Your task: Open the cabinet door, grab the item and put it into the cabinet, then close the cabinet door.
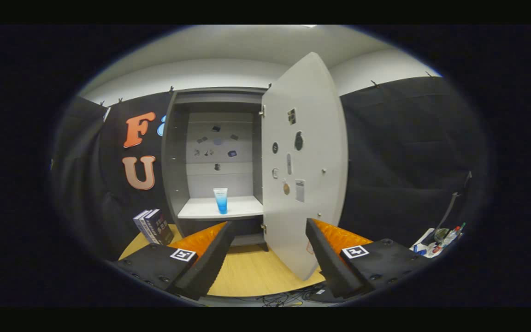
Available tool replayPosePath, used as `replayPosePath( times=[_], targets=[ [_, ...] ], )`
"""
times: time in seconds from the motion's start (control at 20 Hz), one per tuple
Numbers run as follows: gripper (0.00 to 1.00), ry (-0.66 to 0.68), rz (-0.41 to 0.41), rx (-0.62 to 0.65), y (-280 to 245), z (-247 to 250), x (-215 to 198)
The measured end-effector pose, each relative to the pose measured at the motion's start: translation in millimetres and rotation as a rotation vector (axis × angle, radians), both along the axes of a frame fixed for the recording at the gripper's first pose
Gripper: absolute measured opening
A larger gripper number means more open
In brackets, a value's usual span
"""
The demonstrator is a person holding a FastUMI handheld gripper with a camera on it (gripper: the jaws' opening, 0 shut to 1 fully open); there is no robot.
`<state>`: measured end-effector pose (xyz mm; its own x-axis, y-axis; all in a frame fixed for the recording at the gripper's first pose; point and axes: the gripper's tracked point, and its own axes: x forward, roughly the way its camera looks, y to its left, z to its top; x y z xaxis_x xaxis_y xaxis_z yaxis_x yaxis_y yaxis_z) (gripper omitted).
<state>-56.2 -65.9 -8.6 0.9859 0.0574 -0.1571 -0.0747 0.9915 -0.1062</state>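
With the tube (221, 200) already upright on the shelf (242, 208) inside the cabinet (178, 152), the spread, empty tongs (270, 251) face the door (304, 161), swung wide, its free edge nearest the right finger.

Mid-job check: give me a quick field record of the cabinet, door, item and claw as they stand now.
cabinet: on the wooden table, beyond the claw
door: swung wide open, edge reaching towards the claw
item: blue and white tube, upright on the cabinet shelf
claw: open, fingers apart, holding nothing
books: standing left of the cabinet
remaining: close the door
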Motion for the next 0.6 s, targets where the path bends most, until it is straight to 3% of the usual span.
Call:
replayPosePath(
  times=[0.3, 0.6],
  targets=[
    [0.99, -0.016, -0.127, 0.037, -99.3, 6.2, 3.8],
    [0.98, 0.06, -0.149, 0.068, -158.5, -36.7, 52.3]
  ],
)
